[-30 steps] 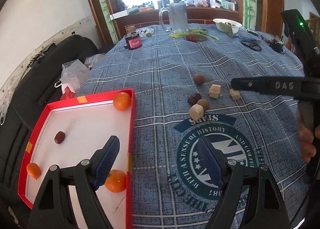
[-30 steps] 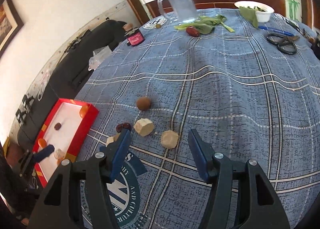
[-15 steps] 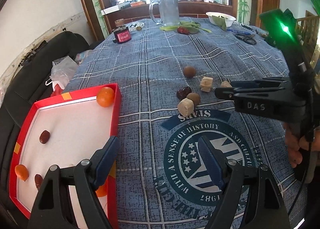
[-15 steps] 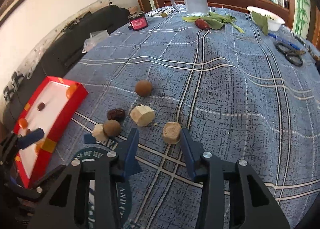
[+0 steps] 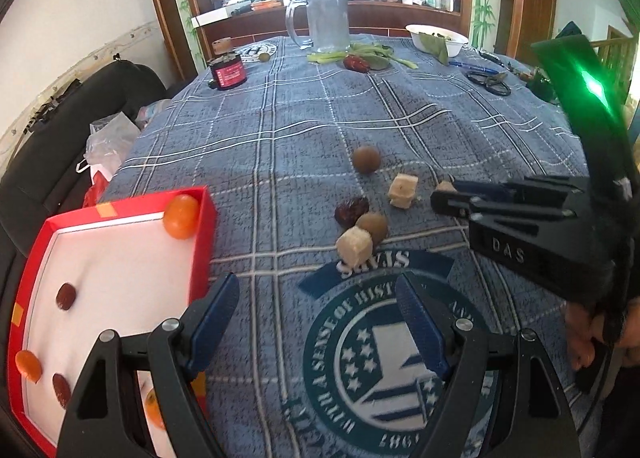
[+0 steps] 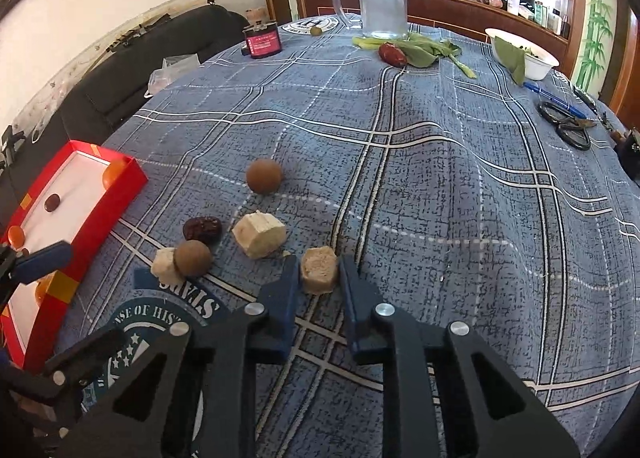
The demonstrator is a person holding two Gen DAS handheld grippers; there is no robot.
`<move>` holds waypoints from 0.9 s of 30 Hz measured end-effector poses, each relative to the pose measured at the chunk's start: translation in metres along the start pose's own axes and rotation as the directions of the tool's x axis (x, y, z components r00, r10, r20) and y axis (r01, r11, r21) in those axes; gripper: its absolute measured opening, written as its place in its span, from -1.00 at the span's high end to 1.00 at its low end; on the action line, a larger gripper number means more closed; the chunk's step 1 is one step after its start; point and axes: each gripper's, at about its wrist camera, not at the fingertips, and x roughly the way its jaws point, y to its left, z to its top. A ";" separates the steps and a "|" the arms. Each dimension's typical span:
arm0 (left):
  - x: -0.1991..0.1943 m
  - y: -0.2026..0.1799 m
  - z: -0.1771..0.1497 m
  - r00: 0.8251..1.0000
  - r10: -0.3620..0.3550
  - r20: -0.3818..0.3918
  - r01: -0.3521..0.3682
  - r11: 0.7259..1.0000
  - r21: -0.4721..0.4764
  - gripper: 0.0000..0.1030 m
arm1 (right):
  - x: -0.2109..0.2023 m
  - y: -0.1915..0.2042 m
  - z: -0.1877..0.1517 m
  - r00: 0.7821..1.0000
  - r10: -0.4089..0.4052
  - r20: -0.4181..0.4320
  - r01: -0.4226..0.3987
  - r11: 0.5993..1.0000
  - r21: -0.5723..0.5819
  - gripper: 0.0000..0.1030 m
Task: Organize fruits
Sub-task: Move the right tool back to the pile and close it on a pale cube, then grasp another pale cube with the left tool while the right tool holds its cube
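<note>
The right tongs [image 6: 319, 274] have come down and closed, now pinching the pale fruit chunk [image 6: 319, 269], well right of the red tray [image 6: 100, 213]. It's ready to lift. Left tongs [image 5: 318, 322] hover spread beside the tray, empty.

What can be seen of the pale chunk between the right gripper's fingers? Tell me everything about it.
The pale chunk is a short, beige, many-sided piece with a rough, fibrous-looking cut top, like peeled sugarcane or similar. It sits upright on the blue plaid tablecloth, apart from the other pieces to its left. The right gripper is closed on it: both blue pads press its sides. In the left wrist view only a corner of it shows behind the gripper's fingers. Whether it is lifted yet cannot be told.
</note>
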 end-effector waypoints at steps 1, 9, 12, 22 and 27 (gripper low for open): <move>0.004 -0.001 0.003 1.000 -0.001 -0.003 0.001 1.000 -0.003 -0.56 | 0.001 -0.001 0.000 1.000 0.002 -0.001 -0.002 1.000 0.003 0.57; 0.020 -0.004 0.012 1.000 0.023 -0.014 -0.023 1.000 -0.003 -0.55 | 0.000 -0.008 0.001 0.999 0.032 -0.022 -0.031 0.998 0.052 0.57; 0.025 -0.005 0.013 0.999 0.027 -0.017 -0.027 1.000 0.005 -0.40 | 0.001 -0.008 0.001 0.999 0.033 -0.024 -0.032 0.998 0.055 0.57; 0.033 -0.007 0.011 0.999 -0.012 -0.036 0.013 1.000 0.014 0.22 | 0.001 -0.008 0.001 0.999 0.034 -0.024 -0.032 0.998 0.057 0.57; 0.030 -0.006 0.010 0.999 -0.028 -0.033 0.028 1.000 0.007 0.50 | 0.001 -0.009 0.001 0.999 0.034 -0.024 -0.033 0.998 0.057 0.57</move>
